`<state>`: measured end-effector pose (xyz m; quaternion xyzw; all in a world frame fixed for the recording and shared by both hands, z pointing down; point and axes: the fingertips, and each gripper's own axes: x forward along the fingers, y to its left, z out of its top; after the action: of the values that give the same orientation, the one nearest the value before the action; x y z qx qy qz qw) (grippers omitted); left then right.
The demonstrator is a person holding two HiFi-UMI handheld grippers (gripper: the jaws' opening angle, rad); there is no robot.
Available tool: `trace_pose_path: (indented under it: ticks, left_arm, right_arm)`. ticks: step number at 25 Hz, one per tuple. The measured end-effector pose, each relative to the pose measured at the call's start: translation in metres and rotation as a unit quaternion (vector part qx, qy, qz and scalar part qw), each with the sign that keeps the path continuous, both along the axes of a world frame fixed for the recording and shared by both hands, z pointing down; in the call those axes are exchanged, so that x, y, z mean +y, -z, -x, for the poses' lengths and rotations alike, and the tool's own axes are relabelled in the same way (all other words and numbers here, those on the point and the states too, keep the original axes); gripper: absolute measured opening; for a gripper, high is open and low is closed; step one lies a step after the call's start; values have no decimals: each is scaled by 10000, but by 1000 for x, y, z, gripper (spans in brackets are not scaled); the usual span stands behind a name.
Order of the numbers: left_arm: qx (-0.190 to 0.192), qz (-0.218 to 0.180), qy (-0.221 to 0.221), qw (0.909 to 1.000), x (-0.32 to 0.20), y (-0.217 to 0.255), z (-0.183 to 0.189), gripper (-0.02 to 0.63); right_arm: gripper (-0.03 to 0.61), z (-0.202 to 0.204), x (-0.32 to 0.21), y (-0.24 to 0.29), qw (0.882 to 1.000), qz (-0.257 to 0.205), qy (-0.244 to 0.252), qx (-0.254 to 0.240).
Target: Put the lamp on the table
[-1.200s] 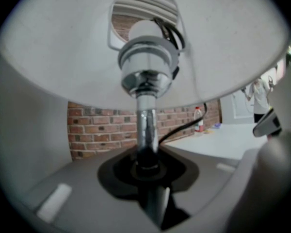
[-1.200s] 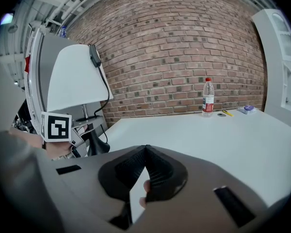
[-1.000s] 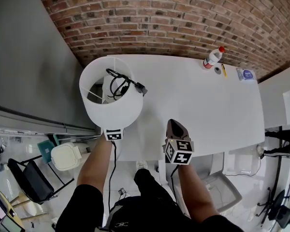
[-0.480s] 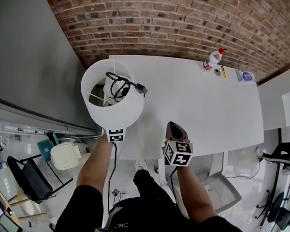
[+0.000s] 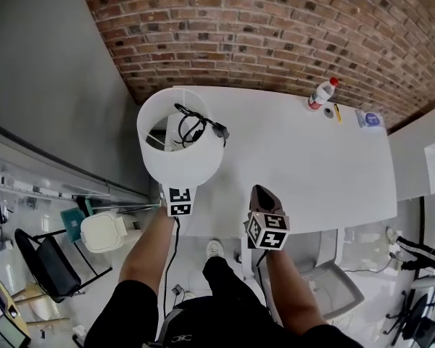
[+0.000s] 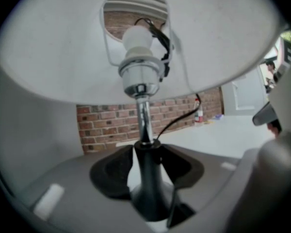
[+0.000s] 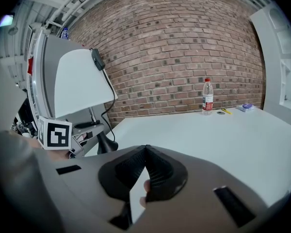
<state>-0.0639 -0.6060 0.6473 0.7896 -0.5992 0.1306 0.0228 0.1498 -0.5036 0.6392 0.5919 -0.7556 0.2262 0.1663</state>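
Note:
The lamp stands on the near left corner of the white table (image 5: 312, 165). Its white shade (image 5: 181, 147) has a black cord and plug (image 5: 203, 125) draped into its top. My left gripper (image 5: 178, 194) reaches under the shade. In the left gripper view the lamp's black neck (image 6: 143, 125) stands between the jaws. They have just been opening, a gap shows beside the neck, and the gripper (image 6: 148, 154) is open. My right gripper (image 5: 264, 194) hovers over the table's near edge, right of the lamp (image 7: 82, 84). It is shut (image 7: 145, 149) on nothing.
A plastic bottle with a red cap (image 5: 320, 93) stands at the table's far right edge by the brick wall, with a yellow pen (image 5: 337, 111) and a small blue item (image 5: 370, 118) beside it. A grey wall runs along the left. A chair (image 5: 47, 267) stands on the floor at lower left.
The view has shifted a little to the right. The left gripper's marker cube shows slightly more from under the shade. The lamp and the right gripper keep their places on the table.

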Motion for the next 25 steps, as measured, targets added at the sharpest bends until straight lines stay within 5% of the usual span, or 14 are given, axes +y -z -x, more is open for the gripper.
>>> trace_pose_path:
  ticks: [7,13,17,25]
  left_arm:
    - [-74,470,232,9986,35,-11,17,178]
    - [76,803,465,9957,77,-5,32,2]
    - [262,1070,294,9935,104,10,35,0]
    - [349,946,92,9949,170,72,30,0]
  right_arm:
    - [-11,10,9,18,9999,-126,23,-80]
    - [-11,27,24,36,9996,-236,50,-167]
    - [-11,48,38,54,9988,-429,94,-226]
    - [-11,87,89,107,9949,-922,275,-291]
